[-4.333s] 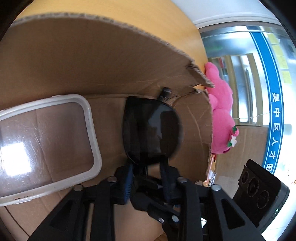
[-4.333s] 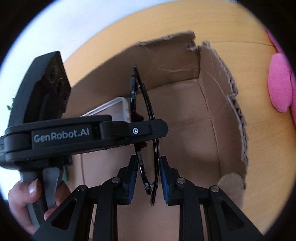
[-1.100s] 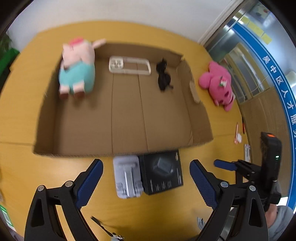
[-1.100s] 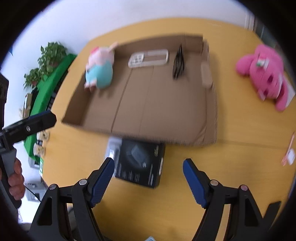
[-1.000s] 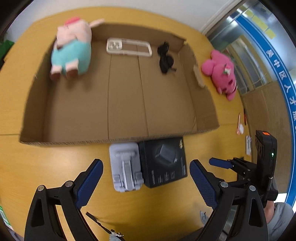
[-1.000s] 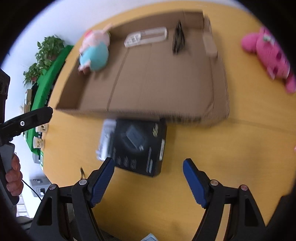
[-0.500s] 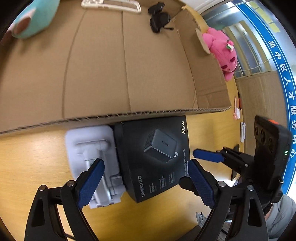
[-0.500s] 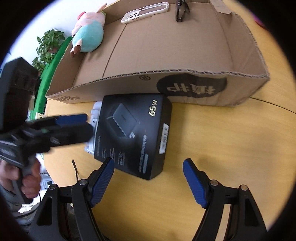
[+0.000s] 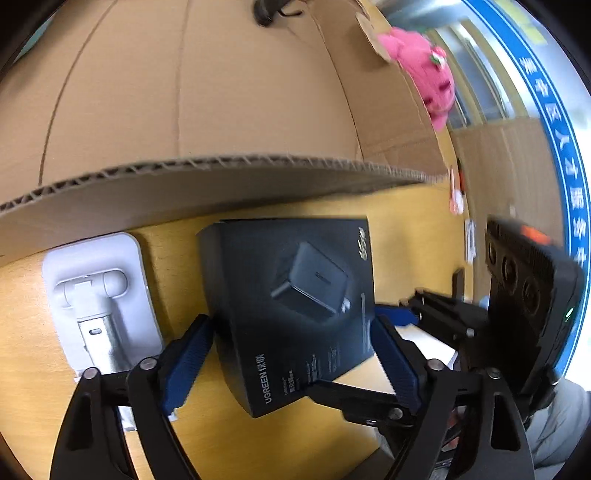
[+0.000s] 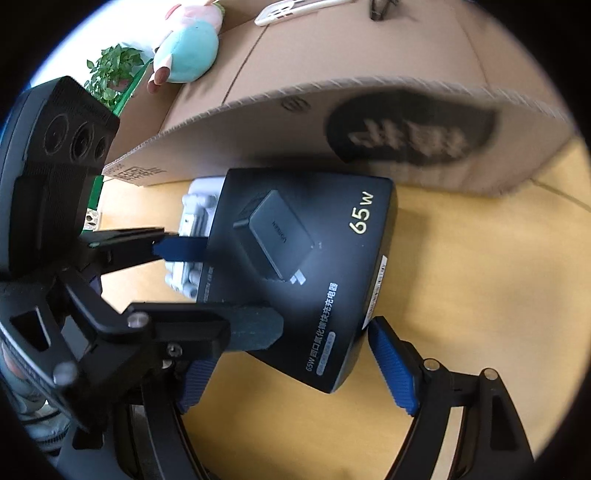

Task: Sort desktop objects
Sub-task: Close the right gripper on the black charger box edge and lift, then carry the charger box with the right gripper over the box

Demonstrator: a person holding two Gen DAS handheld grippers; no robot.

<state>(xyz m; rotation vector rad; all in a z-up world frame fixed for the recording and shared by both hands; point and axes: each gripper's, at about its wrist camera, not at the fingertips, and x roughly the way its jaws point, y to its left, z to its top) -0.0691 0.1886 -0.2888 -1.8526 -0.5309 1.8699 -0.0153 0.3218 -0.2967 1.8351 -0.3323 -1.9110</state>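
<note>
The black charger box [image 9: 295,306] lies between my left tool's [image 9: 291,354] closing pads, my right tool [image 10: 295,369] gaping astride its near end.

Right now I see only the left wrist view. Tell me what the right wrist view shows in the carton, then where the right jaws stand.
Observer: A phone case lies by the carton's far wall.
Operator: Go on.
Observer: A teal pig plush sits at its far left corner.
Operator: Now the right gripper.
Observer: The right gripper is open, its jaws astride the near corner of the charger box.
</note>
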